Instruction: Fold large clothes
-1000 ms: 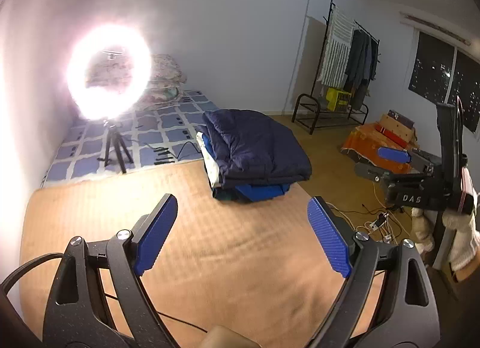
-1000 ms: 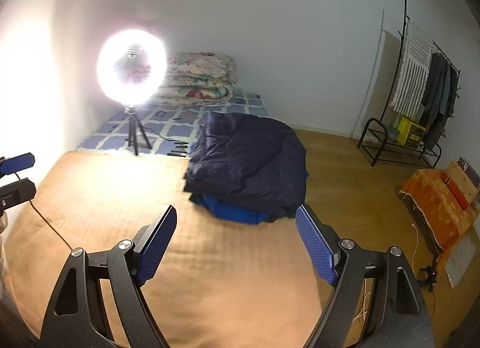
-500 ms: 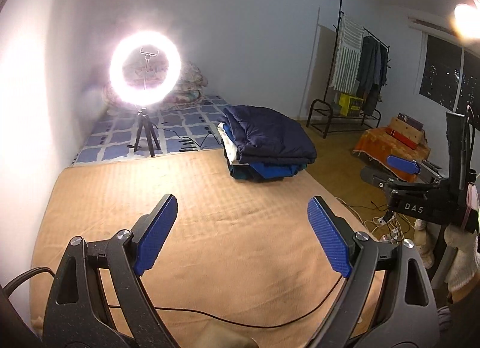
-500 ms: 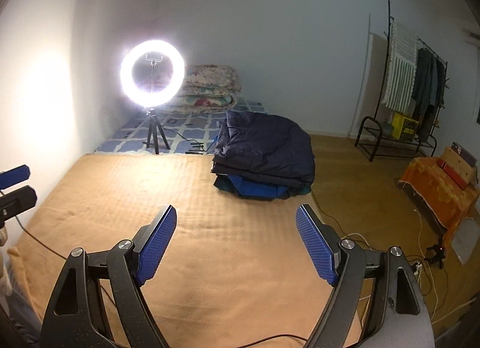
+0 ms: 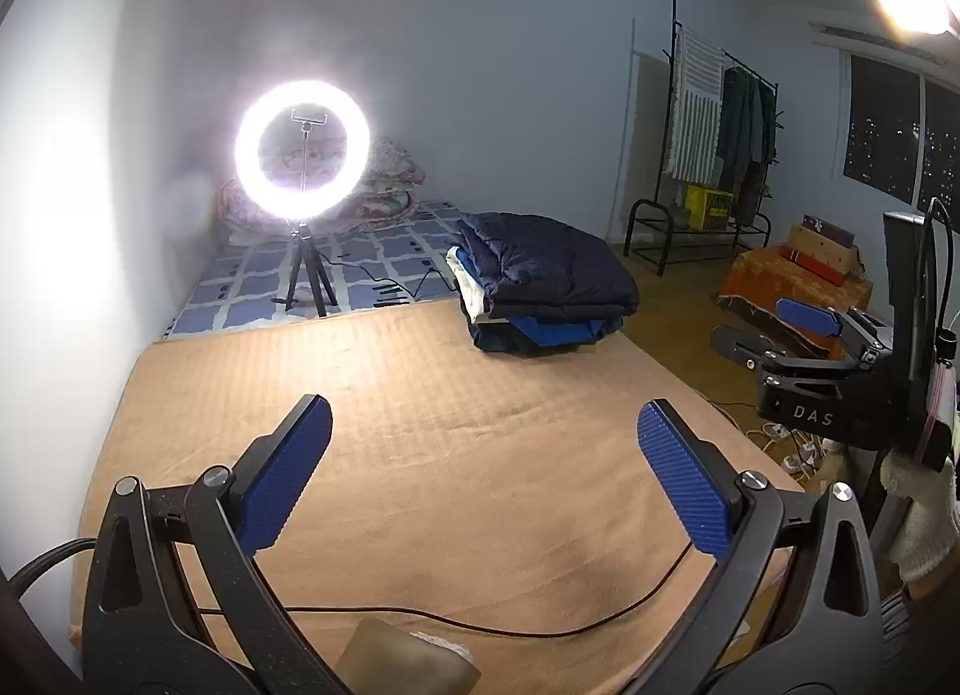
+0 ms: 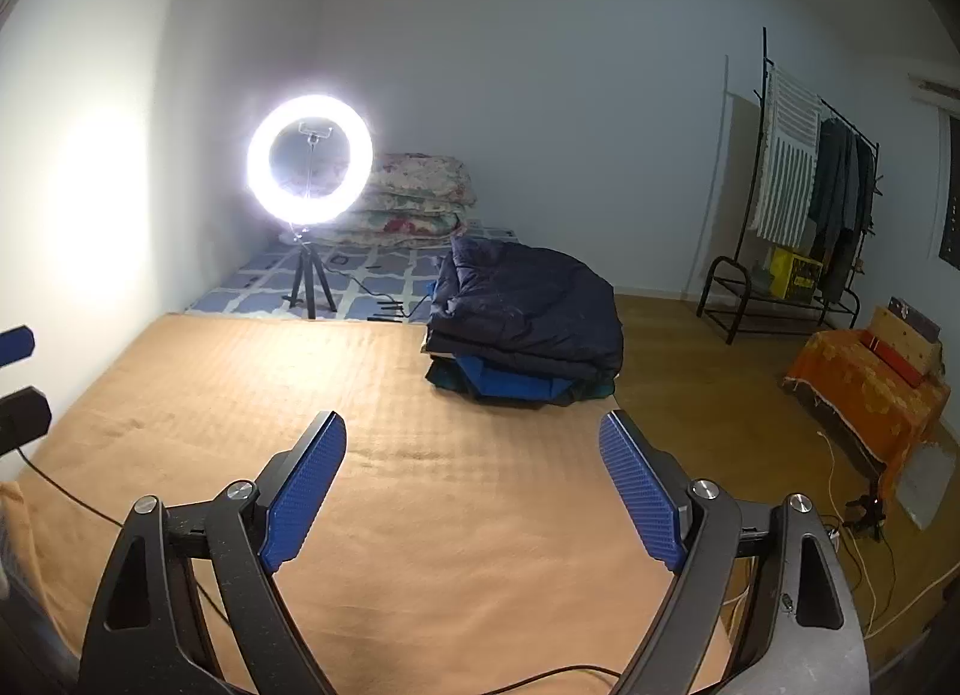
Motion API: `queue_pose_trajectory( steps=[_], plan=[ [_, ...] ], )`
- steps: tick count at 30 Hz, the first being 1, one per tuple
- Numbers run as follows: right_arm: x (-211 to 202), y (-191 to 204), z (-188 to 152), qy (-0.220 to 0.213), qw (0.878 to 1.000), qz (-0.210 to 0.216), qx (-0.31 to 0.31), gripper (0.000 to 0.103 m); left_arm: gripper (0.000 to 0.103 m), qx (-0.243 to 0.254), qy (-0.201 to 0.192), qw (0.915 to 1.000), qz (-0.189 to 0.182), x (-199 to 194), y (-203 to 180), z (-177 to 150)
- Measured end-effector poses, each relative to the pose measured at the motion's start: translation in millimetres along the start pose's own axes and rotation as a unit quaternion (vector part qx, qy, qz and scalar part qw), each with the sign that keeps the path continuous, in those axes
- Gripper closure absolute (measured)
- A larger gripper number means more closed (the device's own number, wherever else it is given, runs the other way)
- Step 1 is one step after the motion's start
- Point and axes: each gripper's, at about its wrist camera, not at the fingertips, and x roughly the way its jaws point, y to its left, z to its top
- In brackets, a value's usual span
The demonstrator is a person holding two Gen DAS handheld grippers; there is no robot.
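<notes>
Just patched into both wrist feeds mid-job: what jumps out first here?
The glaring ring light on its tripod dominates, standing at the far left on the blue patterned mat. Next comes the stack of folded clothes, topped by a dark navy piece, at the far right edge of the tan blanket. Both grippers, left and right, hang over bare blanket with jaws wide apart and empty.

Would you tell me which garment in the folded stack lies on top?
The dark navy padded garment lies on top; the bright blue one sits under it, and a white piece shows at the stack's left edge.
</notes>
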Motion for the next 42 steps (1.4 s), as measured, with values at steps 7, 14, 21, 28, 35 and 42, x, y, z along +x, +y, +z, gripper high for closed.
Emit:
queue_pose_trajectory(
  steps=[7, 14, 21, 28, 35, 42],
  plan=[
    [-3.1, 7.4, -7.3, -0.008, 1.0, -0.009, -0.006, 0.016, 0.0, 0.0, 0.006, 0.9999, 0.016, 0.1, 0.3, -8.3],
    [-3.0, 9.9, -14.2, -0.001, 1.0, -0.013, -0.001, 0.016, 0.0, -0.003, 0.014, 0.9998, 0.016, 1.8, 2.7, -11.8],
    [-1.9, 5.1, -16.2, 0.005, 1.0, -0.018, 0.002, 0.016, 0.0, 0.01, 0.011, 0.9998, 0.015, 0.4, -1.4, -12.7],
    [-1.3, 3.9, -16.2, 0.008, 1.0, -0.015, 0.004, 0.016, 0.0, 0.016, 0.012, 0.9997, 0.015, 0.9, -2.2, -14.8],
    [2.1, 7.2, -17.2, 0.012, 1.0, -0.016, -0.002, 0.016, 0.0, 0.017, 0.012, 0.9997, 0.014, 0.4, -1.8, -15.3],
    [3.2, 8.0, -17.9, 0.013, 1.0, -0.015, -0.002, 0.016, 0.0, 0.021, 0.01, 0.9995, 0.019, -1.4, 1.1, -15.7]
  ],
)
